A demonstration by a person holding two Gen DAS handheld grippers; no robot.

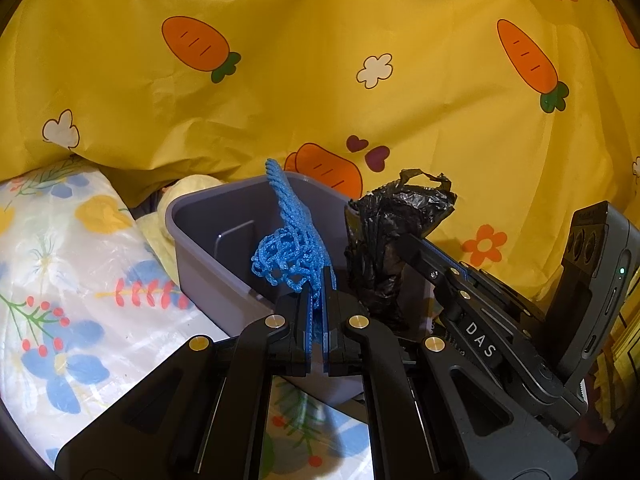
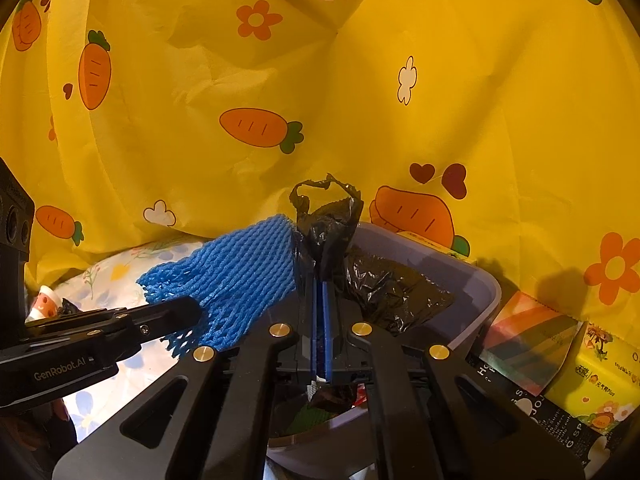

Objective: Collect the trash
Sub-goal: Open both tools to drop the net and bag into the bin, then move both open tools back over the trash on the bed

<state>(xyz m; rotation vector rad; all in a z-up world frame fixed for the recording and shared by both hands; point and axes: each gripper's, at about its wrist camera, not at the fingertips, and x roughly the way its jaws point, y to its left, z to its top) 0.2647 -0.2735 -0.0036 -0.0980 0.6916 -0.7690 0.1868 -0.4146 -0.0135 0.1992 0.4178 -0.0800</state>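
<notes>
Left gripper [image 1: 319,280] is clamped on a blue foam fruit net [image 1: 294,246]. Right gripper [image 2: 320,280] pinches a crumpled black plastic bag [image 2: 326,216], both above a grey plastic bin [image 1: 208,216].

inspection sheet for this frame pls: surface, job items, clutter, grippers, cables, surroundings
Surface: floral sheet under the bin.
Job's things: blue foam net and black plastic bag held over grey bin.
Clutter: yellow tissue pack, black printed box, small cup.
Grippers: left gripper shut on the net; right gripper shut on the bag.
Cables: nothing seen.
Surroundings: yellow carrot-print cloth behind.
</notes>
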